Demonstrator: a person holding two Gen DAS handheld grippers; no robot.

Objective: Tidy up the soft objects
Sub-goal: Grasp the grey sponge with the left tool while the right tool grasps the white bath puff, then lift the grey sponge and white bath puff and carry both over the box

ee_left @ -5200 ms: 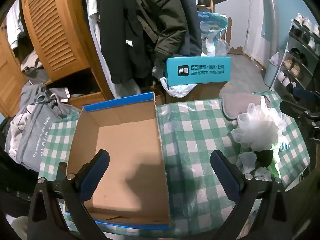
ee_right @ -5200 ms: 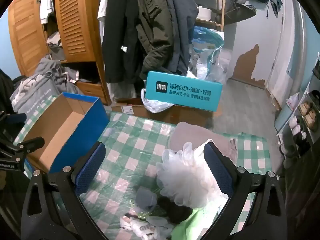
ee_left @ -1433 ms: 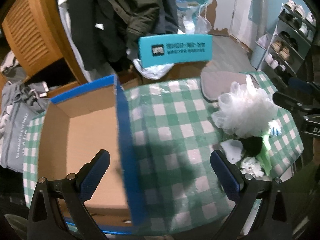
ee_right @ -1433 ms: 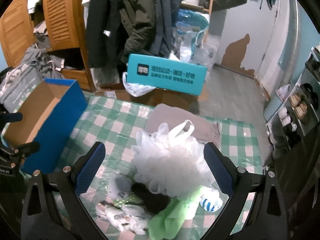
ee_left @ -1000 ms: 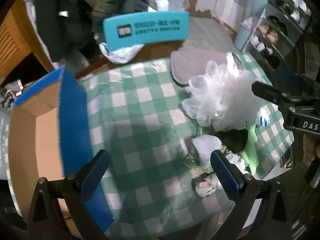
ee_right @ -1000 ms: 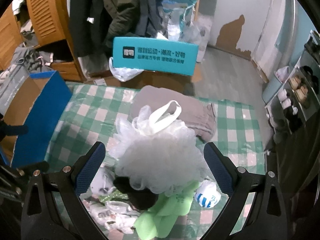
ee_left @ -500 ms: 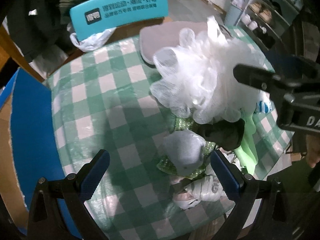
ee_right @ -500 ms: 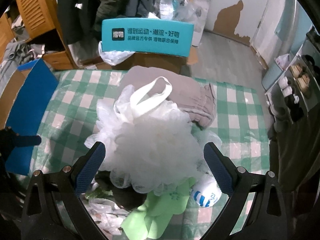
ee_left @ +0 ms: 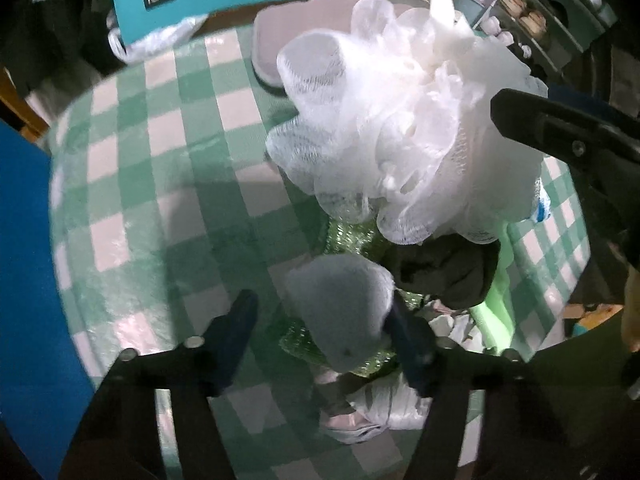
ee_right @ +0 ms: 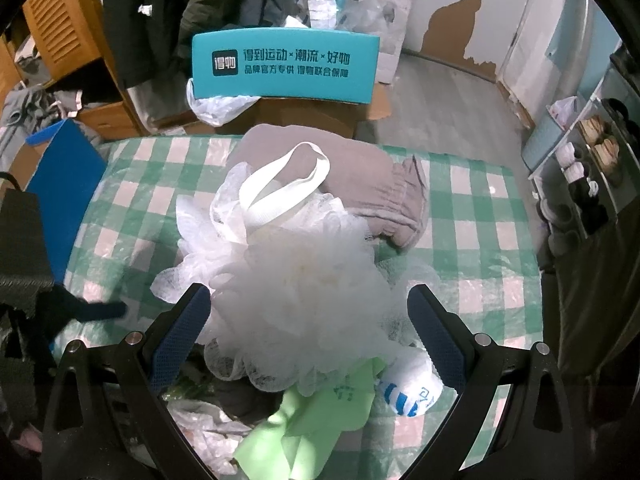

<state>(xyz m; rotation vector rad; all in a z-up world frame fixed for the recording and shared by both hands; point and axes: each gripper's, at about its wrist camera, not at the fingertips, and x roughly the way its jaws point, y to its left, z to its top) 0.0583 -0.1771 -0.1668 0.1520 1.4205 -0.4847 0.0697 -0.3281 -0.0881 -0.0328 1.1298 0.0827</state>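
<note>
Left gripper (ee_left: 320,316) spread, fingers either side of grey soft pad (ee_left: 340,304), right finger touching it. Right gripper (ee_right: 308,316) spread wide around white mesh pouf (ee_right: 296,280), not pinching. Pile sits near table's front edge: green cloth (ee_right: 320,412), striped sock (ee_right: 408,388), grey towel (ee_right: 352,184) behind. Checkered tablecloth (ee_left: 160,200) bare between pile and blue box (ee_left: 24,260) at left edge.

Black tongs (ee_right: 308,334); blue textured pads (ee_right: 178,338); silver screws (ee_right: 134,337).

White bath pouf (ee_right: 296,280) hides the dark cloth (ee_right: 248,400) beneath it
</note>
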